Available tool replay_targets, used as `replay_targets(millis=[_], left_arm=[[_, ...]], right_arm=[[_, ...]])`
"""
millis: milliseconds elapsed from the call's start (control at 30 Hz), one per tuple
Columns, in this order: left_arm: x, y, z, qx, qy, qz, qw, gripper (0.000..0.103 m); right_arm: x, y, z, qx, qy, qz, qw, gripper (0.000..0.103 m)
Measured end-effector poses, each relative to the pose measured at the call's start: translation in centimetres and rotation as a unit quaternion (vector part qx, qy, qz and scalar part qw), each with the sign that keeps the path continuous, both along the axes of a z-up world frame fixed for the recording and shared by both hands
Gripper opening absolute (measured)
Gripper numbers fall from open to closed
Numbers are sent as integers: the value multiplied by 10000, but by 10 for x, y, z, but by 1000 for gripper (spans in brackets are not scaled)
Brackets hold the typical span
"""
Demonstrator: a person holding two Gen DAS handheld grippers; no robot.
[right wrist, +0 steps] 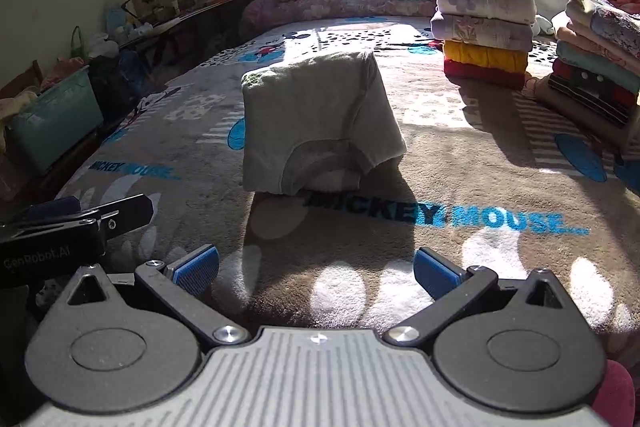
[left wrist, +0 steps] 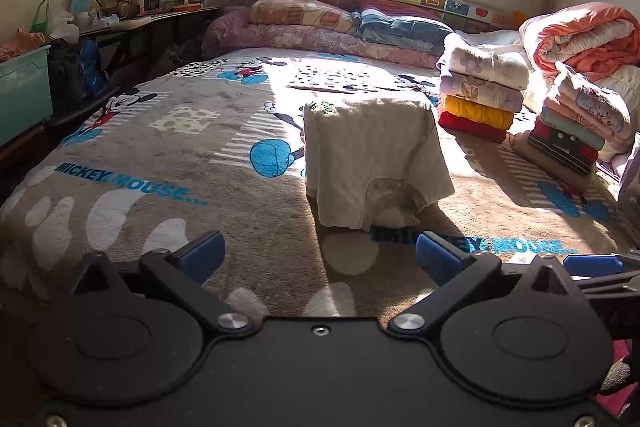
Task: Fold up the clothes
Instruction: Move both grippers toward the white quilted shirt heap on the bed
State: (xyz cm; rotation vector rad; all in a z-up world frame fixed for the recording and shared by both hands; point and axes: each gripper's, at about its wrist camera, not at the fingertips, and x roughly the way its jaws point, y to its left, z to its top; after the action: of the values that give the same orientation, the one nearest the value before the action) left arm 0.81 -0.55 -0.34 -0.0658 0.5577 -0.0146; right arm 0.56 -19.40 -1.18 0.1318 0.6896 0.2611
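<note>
A cream shirt lies folded into a narrow rectangle on the Mickey Mouse blanket, its neckline toward me. My left gripper hovers open a short way in front of the shirt, nothing between its blue pads. My right gripper is open too, beside the left one and also short of the shirt. The left gripper's finger shows at the left edge of the right wrist view; a blue pad of the right gripper shows at the right of the left wrist view.
Two stacks of folded clothes stand on the bed's right side, with rolled quilts behind. Pillows and bedding line the window end. A green bin and a cluttered shelf stand left of the bed.
</note>
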Motion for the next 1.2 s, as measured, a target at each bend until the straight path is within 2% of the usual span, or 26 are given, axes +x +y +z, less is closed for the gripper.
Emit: replay_targets(millis=[667, 1200], left_arm=[[3, -4, 3, 6, -155, -88, 9998, 103], [7, -2, 1, -107, -127, -110, 9998, 103]], right_arm=[[4, -1, 9, 67, 42, -17, 10000, 103], [8, 2, 11, 23, 78, -1, 10000, 103]])
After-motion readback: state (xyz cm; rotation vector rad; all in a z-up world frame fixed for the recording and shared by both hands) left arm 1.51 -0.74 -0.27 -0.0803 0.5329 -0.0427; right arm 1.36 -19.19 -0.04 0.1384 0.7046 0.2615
